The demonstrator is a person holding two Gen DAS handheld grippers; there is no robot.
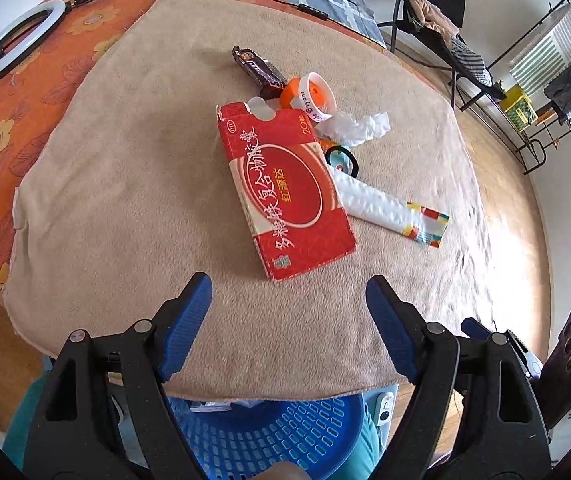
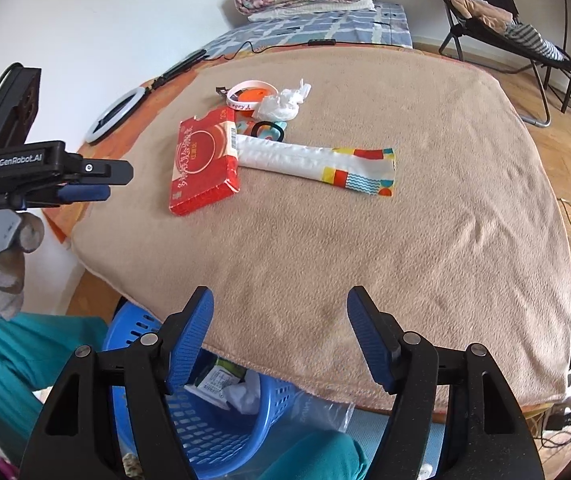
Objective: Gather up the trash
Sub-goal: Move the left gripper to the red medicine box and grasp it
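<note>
A red medicine box (image 1: 285,188) (image 2: 204,159) lies on the beige blanket (image 1: 125,200) (image 2: 365,240). Beside it lie a white wrapper with a coloured end (image 1: 393,210) (image 2: 317,166), a crumpled tissue (image 1: 355,126) (image 2: 283,104), a dark snack wrapper (image 1: 259,68), an orange lid with a white wristband (image 1: 309,94) (image 2: 251,96) and a black hair tie (image 1: 341,160) (image 2: 267,130). My left gripper (image 1: 288,300) is open and empty, just short of the box; it also shows from the side in the right wrist view (image 2: 101,184). My right gripper (image 2: 279,312) is open and empty over the blanket's near edge.
A blue plastic basket (image 1: 261,432) (image 2: 221,428) with some trash in it sits below the blanket's near edge. A ring light (image 1: 17,44) (image 2: 113,116) lies on the orange cloth at the left. A folding chair (image 1: 429,12) (image 2: 497,12) stands at the far right.
</note>
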